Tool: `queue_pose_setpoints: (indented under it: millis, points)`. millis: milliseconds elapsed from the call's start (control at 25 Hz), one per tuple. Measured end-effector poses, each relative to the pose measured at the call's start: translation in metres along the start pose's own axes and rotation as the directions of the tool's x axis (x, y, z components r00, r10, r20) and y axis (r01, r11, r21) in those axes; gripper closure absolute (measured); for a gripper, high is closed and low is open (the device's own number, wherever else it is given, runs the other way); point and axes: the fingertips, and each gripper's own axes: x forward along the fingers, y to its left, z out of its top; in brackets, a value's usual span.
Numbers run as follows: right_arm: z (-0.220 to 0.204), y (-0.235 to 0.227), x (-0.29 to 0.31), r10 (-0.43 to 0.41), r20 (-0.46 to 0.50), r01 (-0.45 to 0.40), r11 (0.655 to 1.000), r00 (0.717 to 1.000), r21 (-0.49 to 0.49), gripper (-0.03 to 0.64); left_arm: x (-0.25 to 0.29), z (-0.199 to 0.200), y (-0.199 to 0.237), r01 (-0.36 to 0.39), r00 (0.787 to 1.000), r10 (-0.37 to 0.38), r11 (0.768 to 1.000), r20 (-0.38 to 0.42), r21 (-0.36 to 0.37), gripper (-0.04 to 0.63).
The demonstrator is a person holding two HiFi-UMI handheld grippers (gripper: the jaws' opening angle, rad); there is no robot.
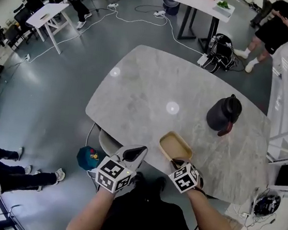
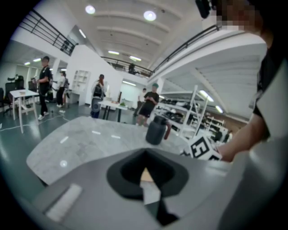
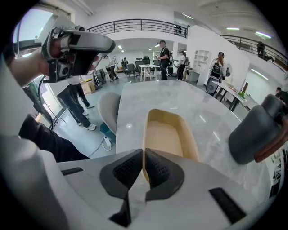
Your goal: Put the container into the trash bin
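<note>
1. The pale grey, marble-look oval table (image 1: 136,95) spreads out ahead of both claws. The right claw sits over its near edge.
2. A black, rounded jug with a reddish handle (image 1: 223,114) stands upright ahead and to the right of the right claw. It is well apart from the claw and, I judge, clear of any lifting path.
3. A teal round tub (image 1: 88,157) sits on the floor below and to the left of the left claw. It may be the trash bin, but I cannot tell.
4. The tan, shallow, oblong container (image 3: 166,134) lies on the table, its near rim between the right claw's pads and the rest stretching away from them.
5. The right gripper (image 3: 143,167) is pinched narrow on that thin rim. The step in hand looks like the grasp, with the lift not yet made. Next it needs a level lift, since a one-edge hold could let the far end sag, then a carry leftward and down.
6. The left gripper (image 2: 145,179) has its jaws together on nothing and hangs off the table edge, left of the right claw.
</note>
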Motion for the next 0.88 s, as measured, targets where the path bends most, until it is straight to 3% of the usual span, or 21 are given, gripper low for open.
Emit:
queue_pose_setpoints:
  millis: [200,400,680,880]
  points:
    - [0.039,-0.002,-0.027,-0.007,0.105,0.008,1.0,0.994,-0.011,0.604,-0.049,0.013,0.022,-0.1,0.993,0.101,0.995,0.059,-0.017,0.591]
    - [0.1,0.023,-0.042,0.023,0.209,-0.009,0.998,0.978,-0.067,0.604,-0.113,0.018,0.062,-0.211,0.967,0.216,0.976,0.138,-0.053,0.59]
    - [0.196,0.13,-0.026,0.091,0.274,-0.038,0.98,0.957,-0.194,0.604,-0.238,-0.011,0.122,-0.325,0.924,0.334,0.943,0.188,-0.079,0.59]
    - [0.24,0.223,0.003,0.167,0.256,-0.089,0.953,0.952,-0.288,0.604,-0.325,-0.051,0.159,-0.394,0.888,0.414,0.909,0.201,-0.134,0.591]
